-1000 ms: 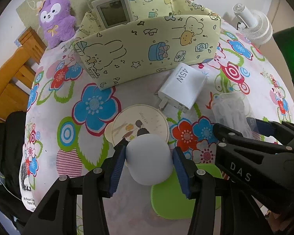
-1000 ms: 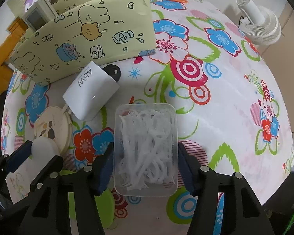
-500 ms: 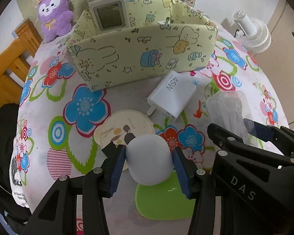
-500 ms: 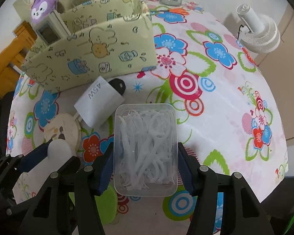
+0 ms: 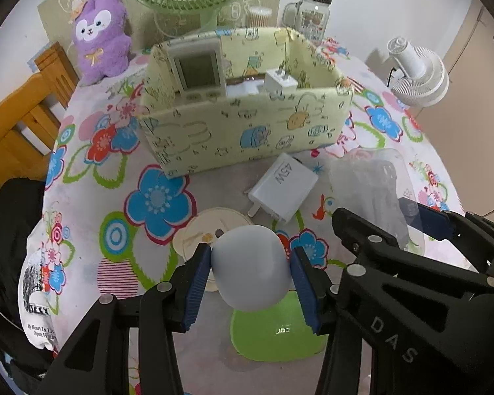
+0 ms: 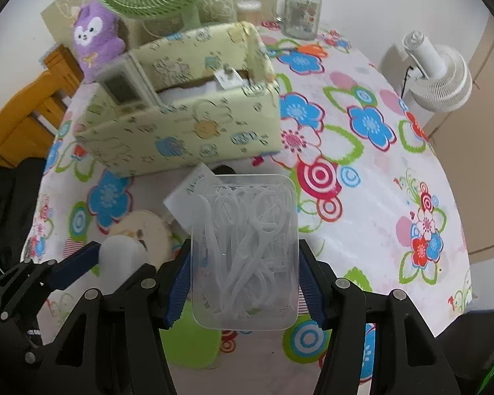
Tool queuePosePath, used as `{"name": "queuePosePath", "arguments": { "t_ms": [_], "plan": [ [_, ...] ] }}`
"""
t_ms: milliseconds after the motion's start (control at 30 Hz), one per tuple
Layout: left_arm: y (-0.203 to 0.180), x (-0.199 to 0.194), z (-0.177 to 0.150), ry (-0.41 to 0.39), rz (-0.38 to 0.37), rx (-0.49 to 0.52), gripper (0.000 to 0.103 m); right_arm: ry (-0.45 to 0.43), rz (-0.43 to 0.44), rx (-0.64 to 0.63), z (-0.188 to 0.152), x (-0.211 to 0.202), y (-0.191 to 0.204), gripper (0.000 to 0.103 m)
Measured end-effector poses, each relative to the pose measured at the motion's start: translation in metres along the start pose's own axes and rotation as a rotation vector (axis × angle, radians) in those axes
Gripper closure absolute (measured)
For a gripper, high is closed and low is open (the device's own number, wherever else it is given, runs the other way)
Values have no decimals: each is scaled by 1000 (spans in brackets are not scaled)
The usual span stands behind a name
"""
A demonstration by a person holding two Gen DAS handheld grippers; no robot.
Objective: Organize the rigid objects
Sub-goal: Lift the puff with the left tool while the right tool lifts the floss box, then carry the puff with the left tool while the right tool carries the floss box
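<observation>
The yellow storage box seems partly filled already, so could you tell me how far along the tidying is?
Done: the yellow storage box already holds a remote control and a small white plug. In hand: the left gripper is shut on a white rounded object, and the right gripper on a clear box of floss picks. Left on the tablecloth: the 45W charger, a round cream disc and a green pad.

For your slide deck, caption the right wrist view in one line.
Right gripper grips a clear box of floss picks above the floral tablecloth, facing the yellow storage box.
</observation>
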State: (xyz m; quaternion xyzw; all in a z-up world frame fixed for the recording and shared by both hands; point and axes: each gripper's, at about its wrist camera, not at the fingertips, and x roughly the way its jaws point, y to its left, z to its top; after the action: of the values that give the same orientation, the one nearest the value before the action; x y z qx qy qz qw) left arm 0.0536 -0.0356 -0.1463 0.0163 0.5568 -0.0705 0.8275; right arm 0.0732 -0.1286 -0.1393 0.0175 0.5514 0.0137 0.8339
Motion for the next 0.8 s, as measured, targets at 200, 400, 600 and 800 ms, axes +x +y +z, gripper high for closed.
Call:
{"name": "queuePosePath", "arguments": {
  "t_ms": [200,400,600,800],
  "plan": [
    [7,-18,5,-28,-9,-6,52,-24,-1,6,5,-19,10,41],
    [13,-38,10,-63,-10,-7,52,-61,-3,-4,13,-41,21,41],
    [18,-52,17,-93,-4,-10,52,-93,5,-22,21,-57,28,41],
    [24,-61,30,-119,1,-21,52,-120,19,-38,34,-67,30,41]
  ]
}}
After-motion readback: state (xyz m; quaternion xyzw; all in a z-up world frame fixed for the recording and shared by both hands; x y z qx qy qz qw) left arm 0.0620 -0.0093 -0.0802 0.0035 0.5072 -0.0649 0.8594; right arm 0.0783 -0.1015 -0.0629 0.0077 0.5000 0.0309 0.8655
